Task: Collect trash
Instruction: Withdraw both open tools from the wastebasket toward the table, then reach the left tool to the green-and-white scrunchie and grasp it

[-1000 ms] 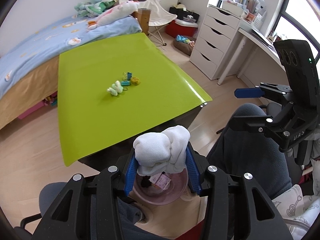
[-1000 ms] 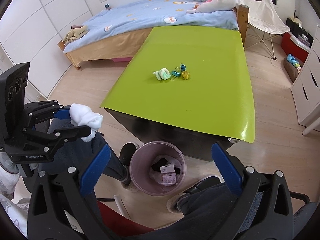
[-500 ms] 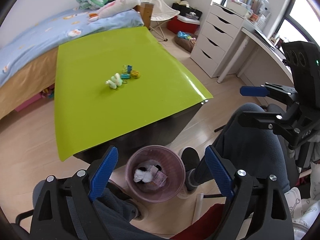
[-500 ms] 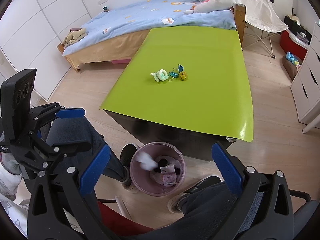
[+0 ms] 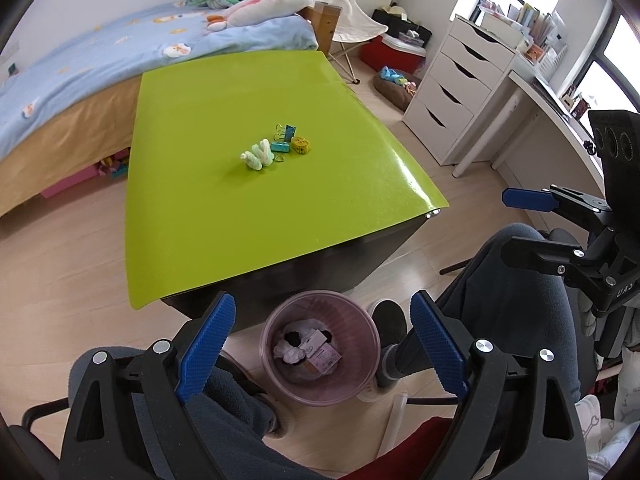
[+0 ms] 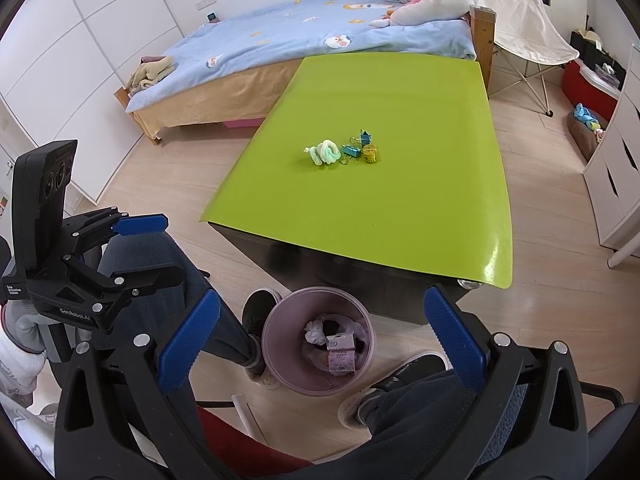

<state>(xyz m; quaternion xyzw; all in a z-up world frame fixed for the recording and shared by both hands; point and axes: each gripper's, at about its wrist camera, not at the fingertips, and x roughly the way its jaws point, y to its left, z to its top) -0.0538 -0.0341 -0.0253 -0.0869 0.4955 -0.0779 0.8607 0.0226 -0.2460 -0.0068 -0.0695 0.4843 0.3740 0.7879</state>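
Left wrist view: the left gripper [image 5: 320, 344] has its fingers [image 5: 208, 338] spread and empty above the pink bin [image 5: 319, 347] on the floor, where a crumpled white tissue [image 5: 291, 354] lies among cartons.

Right wrist view: the right gripper [image 6: 322, 344] is likewise released, near the green counter [image 6: 384, 168] carrying small clips [image 6: 354, 148].

black hand-held gripper [image 5: 320, 344], blue ribbed pads [image 5: 206, 344], silver screws

glossy green tabletop [image 5: 224, 216], translucent plastic bin [image 5: 320, 384]
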